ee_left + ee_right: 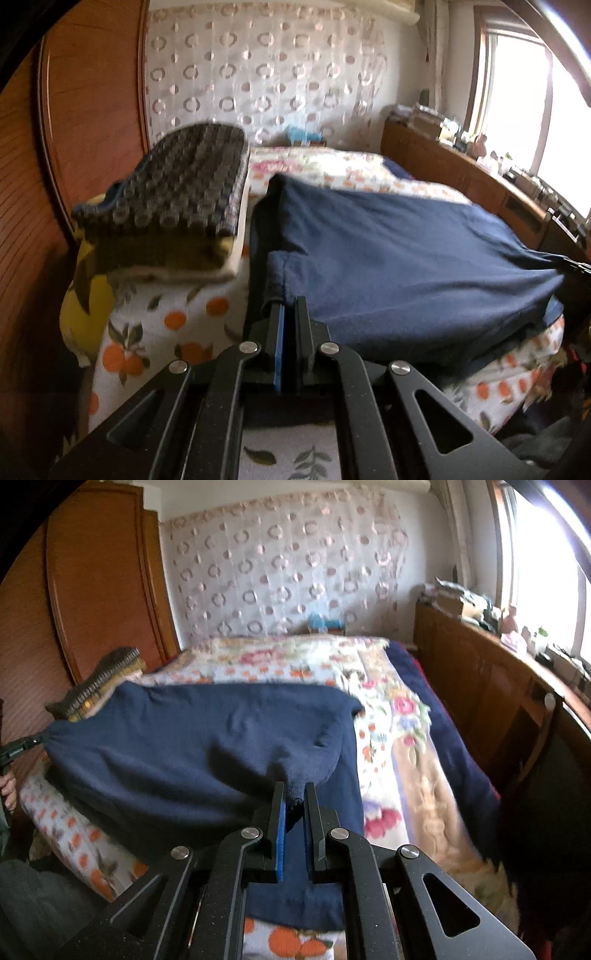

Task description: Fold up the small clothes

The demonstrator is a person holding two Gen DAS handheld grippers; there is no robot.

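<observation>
Over an orange-print bedsheet [173, 325], a navy garment [406, 266] hangs stretched between two grippers. Left gripper [290, 306] and right gripper [294, 794] each stand nearly closed, clamped on an edge of the cloth.

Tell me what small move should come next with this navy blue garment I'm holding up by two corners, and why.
Probably lower both corners onto the orange-print bedsheet and lay the navy blue knit garment flat. The left tongs and right tongs are each shut on a corner, and the cloth sags between them above a layer already lying on the bed, so the fold looks ready to set down.
</observation>
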